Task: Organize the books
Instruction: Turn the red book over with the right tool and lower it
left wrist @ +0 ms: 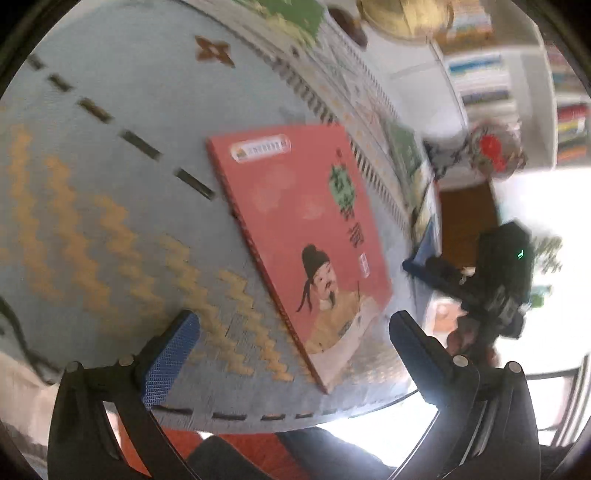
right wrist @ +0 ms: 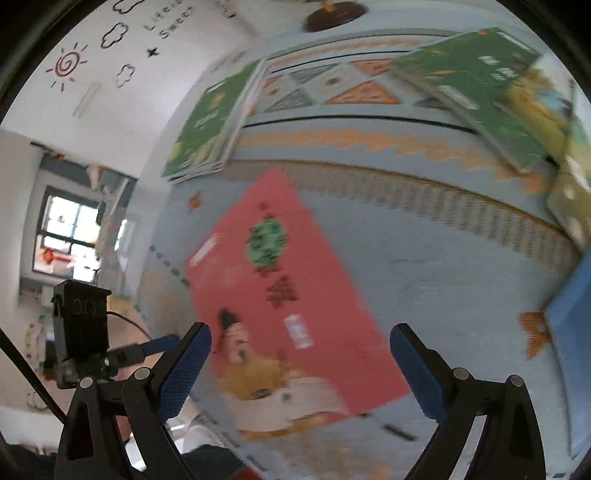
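Note:
A red book (left wrist: 295, 229) with a painted figure on its cover lies flat on the patterned blue-grey tablecloth (left wrist: 110, 166). My left gripper (left wrist: 295, 347) hovers open over its near corner, blue pads (left wrist: 173, 354) wide apart and holding nothing. The right wrist view shows the same red book (right wrist: 295, 295), blurred, beneath my open right gripper (right wrist: 301, 354), which is also empty. The left gripper (right wrist: 147, 347) shows at that view's left edge. The right gripper's black body (left wrist: 506, 266) appears beyond the book's right side in the left wrist view.
Green books lie at the far left (right wrist: 210, 125) and far right (right wrist: 480, 85) of the cloth. A blue book (right wrist: 572, 332) and a yellowish one (right wrist: 576, 206) sit at the right edge. A brown stand (right wrist: 332, 16) stands at the back. Bookshelves (left wrist: 480, 74) rise behind the table.

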The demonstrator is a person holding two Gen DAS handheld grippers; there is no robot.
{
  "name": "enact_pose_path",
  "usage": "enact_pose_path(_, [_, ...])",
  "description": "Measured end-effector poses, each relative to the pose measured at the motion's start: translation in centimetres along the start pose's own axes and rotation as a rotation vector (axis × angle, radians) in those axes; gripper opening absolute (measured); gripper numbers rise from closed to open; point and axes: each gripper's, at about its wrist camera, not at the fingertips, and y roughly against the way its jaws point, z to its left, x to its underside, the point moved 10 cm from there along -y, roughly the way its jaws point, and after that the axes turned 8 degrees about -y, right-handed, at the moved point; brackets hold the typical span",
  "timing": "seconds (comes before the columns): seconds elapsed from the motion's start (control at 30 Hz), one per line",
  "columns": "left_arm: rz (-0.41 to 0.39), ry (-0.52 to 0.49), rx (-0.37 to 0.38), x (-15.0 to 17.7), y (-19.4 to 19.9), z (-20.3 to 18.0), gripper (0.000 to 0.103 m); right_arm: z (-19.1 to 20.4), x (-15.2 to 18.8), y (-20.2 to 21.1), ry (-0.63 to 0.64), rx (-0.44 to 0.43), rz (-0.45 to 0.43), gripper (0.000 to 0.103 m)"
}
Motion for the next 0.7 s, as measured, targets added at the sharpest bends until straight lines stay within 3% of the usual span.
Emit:
enact_pose_path(0.13, [0.030, -0.020, 0.032, -1.1, -1.6, -1.0, 0.102, -2.4, -0.1, -0.9, -0.076, -0.004, -0.006, 0.098])
enact_pose_path(0.23, [0.054, -0.041, 0.043, -2.1, -2.5, -1.7, 0.102, -1.3, -0.2, -1.2, -0.084, -0.063, -0.032, 0.100])
enact_pose_path(0.43, [0.046, -0.140, -0.026, -5.6, -4.1, -3.1, 0.102, -0.2, 3.8, -0.7, -0.065, -0.077, -0.029, 0.101])
enact_pose_path(0.53, [0.044, -0.149, -0.017, -6.6, -4.5, -3.3, 0.102, 0.7, 5.9, -0.9, -0.050, -0.111, -0.041, 0.100])
enact_pose_path(0.63, [0.067, -0.153, -0.003, -5.5, -4.4, -3.2, 0.102, 0.3, 6.4, -0.7, -0.089, -0.109, -0.104, 0.094])
enact_pose_path(0.7, [0.080, -0.165, -0.009, -4.1, -3.9, -3.0, 0.102, -0.2, 6.3, -0.3, -0.131, -0.115, -0.141, 0.084])
